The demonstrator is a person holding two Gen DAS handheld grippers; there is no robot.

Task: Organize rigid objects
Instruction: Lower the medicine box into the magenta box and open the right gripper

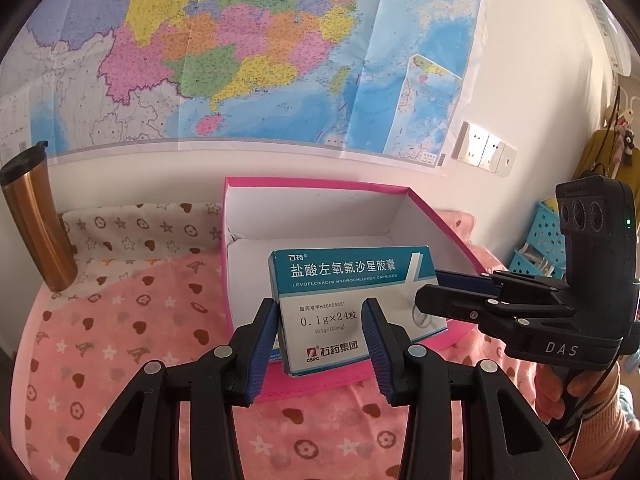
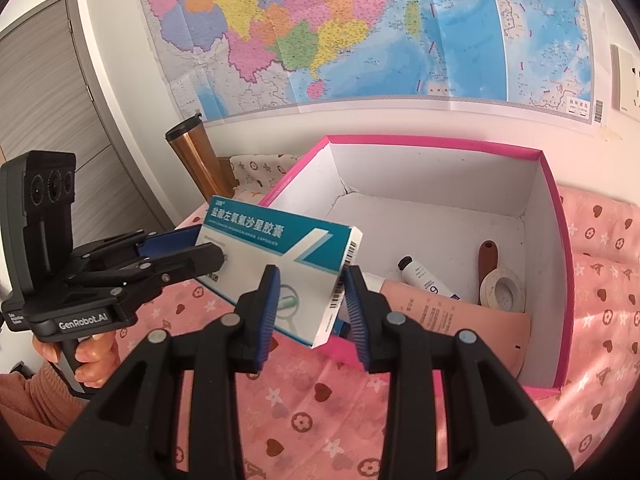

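A teal-and-white medicine carton (image 1: 344, 280) (image 2: 256, 236) hangs tilted over the near left rim of an open pink box (image 1: 320, 182) (image 2: 440, 142) with white walls. Both grippers hold it. My left gripper (image 1: 320, 312) (image 2: 196, 250) is shut on the carton's left end. The right gripper (image 2: 310, 280) (image 1: 434, 290) is shut on the end with the barcode, one finger on each flat face. In the right wrist view a white tube (image 2: 424, 276), a brown-handled item (image 2: 486, 260), a tape roll (image 2: 502, 288) and a flat pink packet (image 2: 452, 320) lie in the pink box.
A copper travel mug (image 1: 36, 220) (image 2: 200, 160) stands at the back left by the wall. Pink patterned cloth (image 1: 120, 340) covers the surface. A wall map hangs behind. Blue baskets (image 1: 540, 240) sit at the far right. A hand (image 2: 92, 356) grips each gripper's handle.
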